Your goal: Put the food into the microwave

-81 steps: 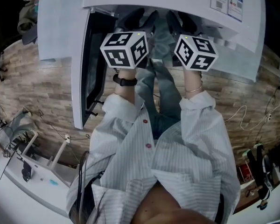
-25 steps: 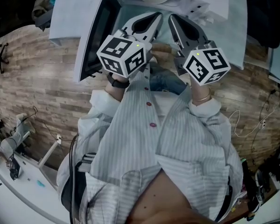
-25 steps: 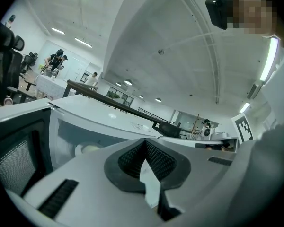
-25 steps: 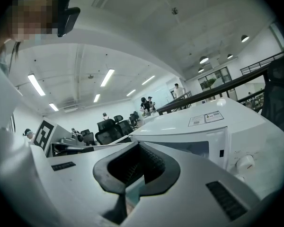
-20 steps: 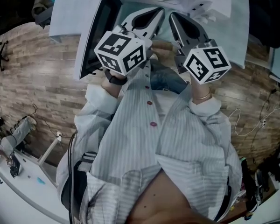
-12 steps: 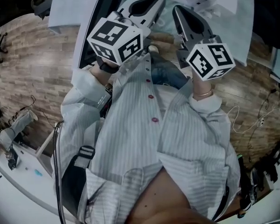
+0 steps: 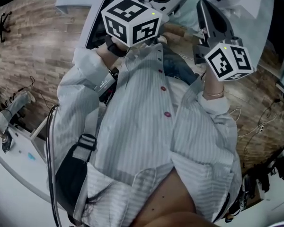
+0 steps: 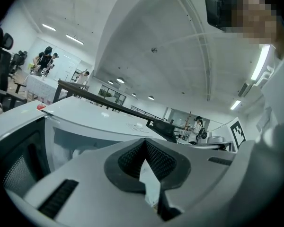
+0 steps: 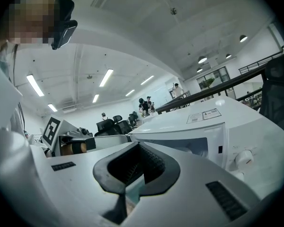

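The microwave (image 8: 92,119) stood right in front of us. It was white, and its door (image 8: 16,167) hung open to the left. Inside it we saw a pale lump (image 8: 76,152), but it was too blurry for us to say if it was the food. From the right side we saw a round knob (image 9: 245,158) on the microwave's front.

Our left gripper (image 8: 145,148) pointed at the open microwave and did not touch it. Its jaws were pressed together and held nothing. Our right gripper (image 9: 137,150) was just beside it on the right. Its jaws were clenched too, with nothing between them.

We held both grippers up close to our striped shirt (image 7: 142,126). We wore a dark watch (image 7: 114,48) on the left wrist and a thin band (image 7: 213,93) on the right wrist. Below us was a wood floor (image 7: 38,51). Far off in the room stood some people (image 8: 46,59).
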`<move>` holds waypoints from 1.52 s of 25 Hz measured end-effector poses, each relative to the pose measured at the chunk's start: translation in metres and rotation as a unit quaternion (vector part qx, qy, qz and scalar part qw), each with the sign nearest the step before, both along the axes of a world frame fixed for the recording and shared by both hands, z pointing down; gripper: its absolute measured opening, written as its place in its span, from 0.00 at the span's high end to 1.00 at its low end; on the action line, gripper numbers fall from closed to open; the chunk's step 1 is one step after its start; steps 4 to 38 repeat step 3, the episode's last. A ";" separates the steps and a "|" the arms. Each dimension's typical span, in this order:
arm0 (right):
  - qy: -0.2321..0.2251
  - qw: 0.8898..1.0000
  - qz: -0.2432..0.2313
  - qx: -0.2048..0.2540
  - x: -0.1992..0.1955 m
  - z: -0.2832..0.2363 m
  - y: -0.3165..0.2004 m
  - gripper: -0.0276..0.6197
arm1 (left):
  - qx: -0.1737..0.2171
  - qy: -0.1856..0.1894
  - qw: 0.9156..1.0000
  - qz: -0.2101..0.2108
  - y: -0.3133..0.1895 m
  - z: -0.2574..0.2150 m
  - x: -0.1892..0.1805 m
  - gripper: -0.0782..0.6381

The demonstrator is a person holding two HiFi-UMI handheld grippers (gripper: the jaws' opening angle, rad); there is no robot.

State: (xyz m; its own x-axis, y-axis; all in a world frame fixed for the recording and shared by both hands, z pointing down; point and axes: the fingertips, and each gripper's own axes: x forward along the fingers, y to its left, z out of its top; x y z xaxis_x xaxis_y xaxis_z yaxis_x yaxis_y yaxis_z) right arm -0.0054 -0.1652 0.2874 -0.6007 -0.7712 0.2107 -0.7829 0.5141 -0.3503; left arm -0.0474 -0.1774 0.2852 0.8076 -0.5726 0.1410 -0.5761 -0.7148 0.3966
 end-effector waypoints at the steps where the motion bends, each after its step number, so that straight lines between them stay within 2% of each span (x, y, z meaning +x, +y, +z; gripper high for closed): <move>1: 0.000 1.000 0.001 0.000 0.000 0.000 -0.001 0.91 | -0.002 0.002 1.000 0.001 -0.001 0.000 -0.001 0.88; 38: 0.000 1.000 0.002 0.000 0.000 0.000 -0.002 0.91 | -0.004 0.007 1.000 0.002 -0.004 0.000 -0.001 0.88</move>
